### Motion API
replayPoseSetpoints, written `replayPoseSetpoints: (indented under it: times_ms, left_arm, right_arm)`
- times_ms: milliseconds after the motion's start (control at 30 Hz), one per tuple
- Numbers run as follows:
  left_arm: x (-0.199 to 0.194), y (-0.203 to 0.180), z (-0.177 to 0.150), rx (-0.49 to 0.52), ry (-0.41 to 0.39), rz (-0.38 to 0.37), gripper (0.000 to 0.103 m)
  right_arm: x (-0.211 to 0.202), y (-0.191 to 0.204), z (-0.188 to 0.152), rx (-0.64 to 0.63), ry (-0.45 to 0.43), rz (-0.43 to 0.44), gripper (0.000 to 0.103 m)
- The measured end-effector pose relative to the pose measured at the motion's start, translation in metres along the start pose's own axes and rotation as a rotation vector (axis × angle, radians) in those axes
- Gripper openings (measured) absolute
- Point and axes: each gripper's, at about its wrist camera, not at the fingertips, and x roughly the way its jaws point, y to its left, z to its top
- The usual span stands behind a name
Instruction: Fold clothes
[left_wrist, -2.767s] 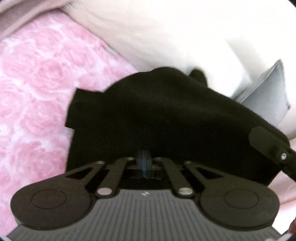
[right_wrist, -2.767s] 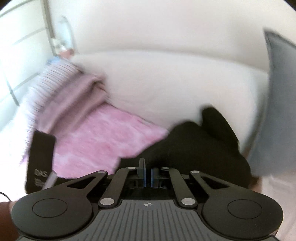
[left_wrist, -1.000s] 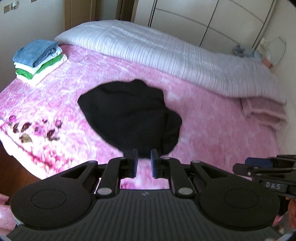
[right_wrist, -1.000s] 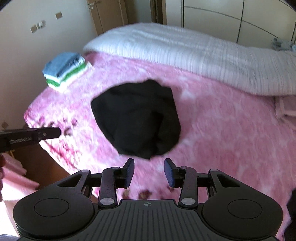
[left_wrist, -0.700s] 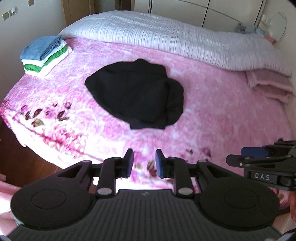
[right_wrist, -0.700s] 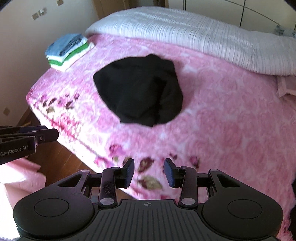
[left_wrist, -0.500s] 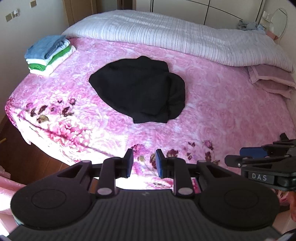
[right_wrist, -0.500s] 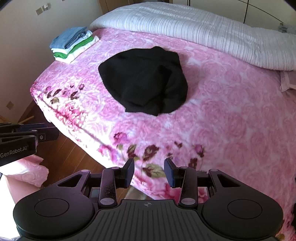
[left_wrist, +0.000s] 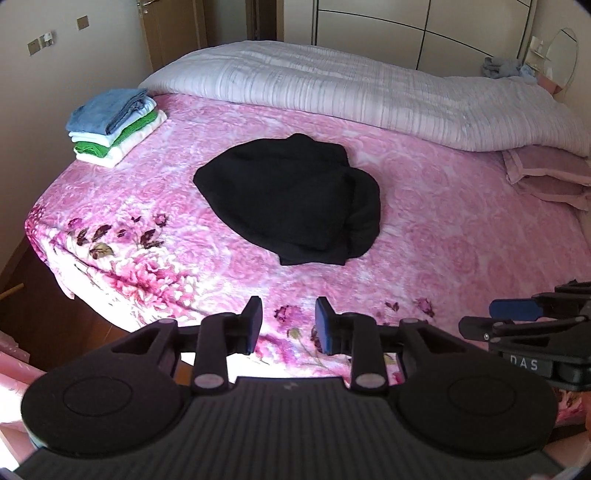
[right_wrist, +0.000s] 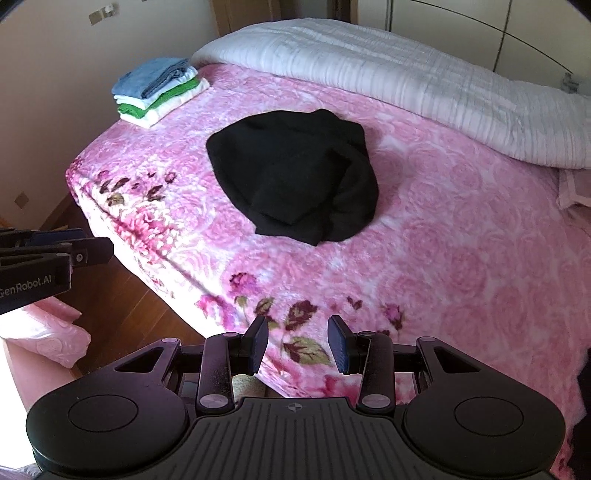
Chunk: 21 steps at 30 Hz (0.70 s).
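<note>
**Ana:** Left wrist first. The left gripper (left_wrist: 288, 325) hangs over the near edge of the bed (left_wrist: 461, 229), jaws parting as we speak, nothing between them. The black garment (left_wrist: 291, 199) lies in a loose heap mid-bed, well ahead of the fingers. At the right edge you catch the right gripper (left_wrist: 517, 314) side-on.

**Ben:** And the folded stack (left_wrist: 114, 125) sits at the far left corner, beside the quilt (left_wrist: 351, 88), well clear of the black heap.

**Ana:** Right wrist now. The right gripper (right_wrist: 297, 343) is roughly half open and empty, also over the bed's edge (right_wrist: 461, 258). The garment (right_wrist: 295, 170) sits up and left of it, rumpled, one side rolled under. The left gripper (right_wrist: 55, 251) pokes in from the left.

**Ben:** Trouble ahead?

**Ana:** I'd say the layers. That heap is doubled over itself, so a pinch may catch two thicknesses and the thing would lift as a lump rather than spread flat.

**Ben:** Black on black hides the hems, too. A grab at the wrong edge would give a crooked fold.

**Ana:** And the plush cover could get nipped along with the cloth if the fingers dig in too low.
</note>
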Motion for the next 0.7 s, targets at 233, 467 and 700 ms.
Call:
replayPoseSetpoints:
  times_ms: [233,467,700]
  left_arm:
    - [-0.002,-0.008,-0.005,0.014,0.005,-0.009,0.029]
    - [-0.005,-0.006,-0.008,-0.002,0.01,-0.006,0.029]
    - [0.0,0.008,-0.016,-0.036,0.024,0.012,0.03]
  right_arm:
    - [-0.002,-0.004,-0.004,0.012,0.002,0.0,0.04]
    - [-0.007,-0.006,-0.006,0.013,-0.011,0.012,0.04]
    - [-0.008,-0.017,-0.008,0.048,-0.021,0.013,0.04]
